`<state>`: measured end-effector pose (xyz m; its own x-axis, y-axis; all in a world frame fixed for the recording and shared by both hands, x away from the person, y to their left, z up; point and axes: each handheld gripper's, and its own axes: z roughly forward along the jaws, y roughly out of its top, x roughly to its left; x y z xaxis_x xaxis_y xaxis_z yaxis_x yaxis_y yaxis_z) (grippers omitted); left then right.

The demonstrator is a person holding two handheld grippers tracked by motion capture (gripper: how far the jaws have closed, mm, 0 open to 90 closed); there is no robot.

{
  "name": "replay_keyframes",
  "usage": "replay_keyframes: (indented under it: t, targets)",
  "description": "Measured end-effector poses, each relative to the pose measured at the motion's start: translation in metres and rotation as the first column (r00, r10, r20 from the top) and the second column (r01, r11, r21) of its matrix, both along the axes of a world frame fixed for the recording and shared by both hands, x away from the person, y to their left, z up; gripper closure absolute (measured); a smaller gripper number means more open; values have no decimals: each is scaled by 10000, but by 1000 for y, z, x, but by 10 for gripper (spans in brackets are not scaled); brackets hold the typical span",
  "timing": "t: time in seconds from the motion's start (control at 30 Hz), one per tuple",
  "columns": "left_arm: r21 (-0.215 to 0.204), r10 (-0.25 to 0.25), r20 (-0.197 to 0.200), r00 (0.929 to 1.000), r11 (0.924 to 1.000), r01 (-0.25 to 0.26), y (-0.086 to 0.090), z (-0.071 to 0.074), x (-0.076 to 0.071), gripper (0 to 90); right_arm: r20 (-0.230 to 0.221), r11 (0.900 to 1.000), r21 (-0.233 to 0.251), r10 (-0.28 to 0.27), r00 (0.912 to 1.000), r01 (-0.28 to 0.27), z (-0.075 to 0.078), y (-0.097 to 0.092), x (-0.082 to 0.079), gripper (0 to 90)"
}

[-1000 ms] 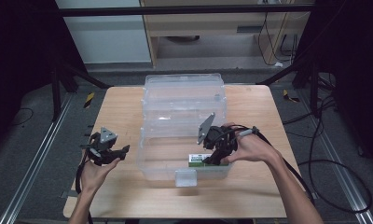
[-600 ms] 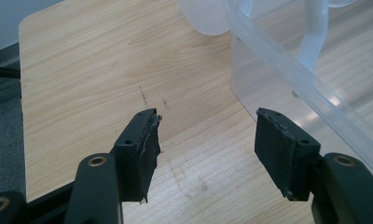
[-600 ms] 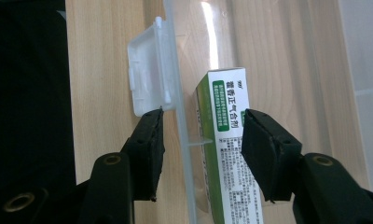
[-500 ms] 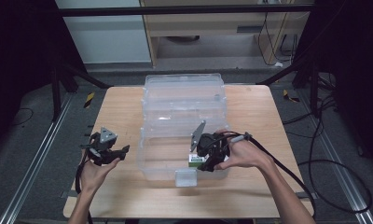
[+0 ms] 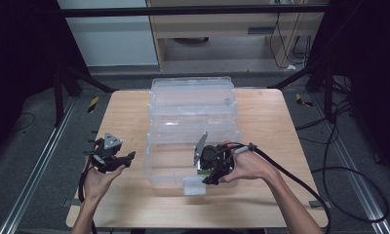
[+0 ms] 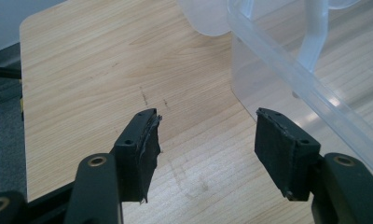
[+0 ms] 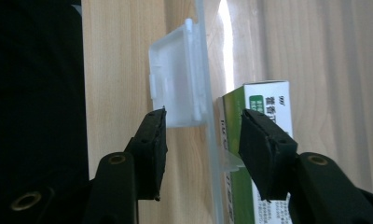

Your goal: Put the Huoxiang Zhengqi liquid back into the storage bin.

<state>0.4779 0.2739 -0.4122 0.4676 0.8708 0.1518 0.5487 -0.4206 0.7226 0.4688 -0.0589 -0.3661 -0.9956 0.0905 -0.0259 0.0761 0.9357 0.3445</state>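
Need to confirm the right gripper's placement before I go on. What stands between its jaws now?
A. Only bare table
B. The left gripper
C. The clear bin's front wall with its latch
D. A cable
C: in the right gripper view the clear bin's front wall and its latch stand between the right gripper jaws, green-and-white box just inside.

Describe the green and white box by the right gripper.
The box is a small carton, white with green panels and printed text. It lies inside the clear bin, against its near wall, beside the latch. The right gripper straddles that wall, one jaw over the box; whether it touches is unclear.
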Motion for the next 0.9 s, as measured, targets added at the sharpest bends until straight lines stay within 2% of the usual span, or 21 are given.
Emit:
replay_keyframes:
  t: [0.7,0.9]
  targets:
    - [1,11,11,10000,10000,-11,0,0,0,393,-231,9964,-842,-89,9997,69,-20,12,3,574]
    - [-13,-4,6,10000,10000,4,1,0,0,393,-386,9959,-906,-76,9992,41,-25,14,5,596]
